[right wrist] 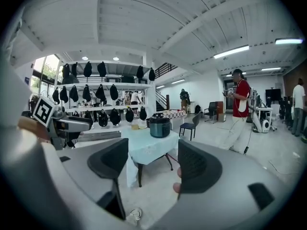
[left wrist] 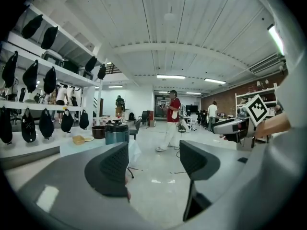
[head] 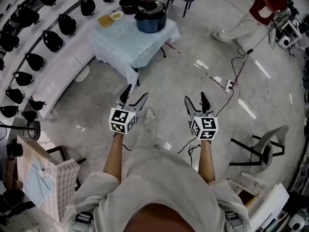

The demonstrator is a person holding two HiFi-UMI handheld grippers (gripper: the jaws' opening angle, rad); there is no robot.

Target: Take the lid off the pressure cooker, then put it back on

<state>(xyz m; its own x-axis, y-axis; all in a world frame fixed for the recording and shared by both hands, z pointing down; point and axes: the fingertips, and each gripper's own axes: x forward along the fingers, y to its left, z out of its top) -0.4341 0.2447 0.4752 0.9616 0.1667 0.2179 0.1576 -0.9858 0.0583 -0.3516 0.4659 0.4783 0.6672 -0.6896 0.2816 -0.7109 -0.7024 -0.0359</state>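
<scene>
The dark blue pressure cooker (head: 151, 19) stands on a table with a pale blue cloth (head: 126, 45), far ahead of me, with its black lid (head: 150, 6) on top. Both grippers hang over the bare floor, well short of the table. My left gripper (head: 135, 95) is open with nothing between its fingers. My right gripper (head: 195, 99) is open and empty too. In the left gripper view the cooker (left wrist: 116, 132) shows small beyond the left gripper (left wrist: 153, 164). The right gripper view has the cooker (right wrist: 159, 126) above the gap of the right gripper (right wrist: 152, 164).
A black pot (head: 129, 4) and small plates (head: 111, 17) share the table. White shelves with black bags (head: 48, 37) curve along the left. Cables and a power strip (head: 228, 86) lie on the floor. A person in red (head: 268, 6) stands far right. A chair (head: 265, 146) sits at right.
</scene>
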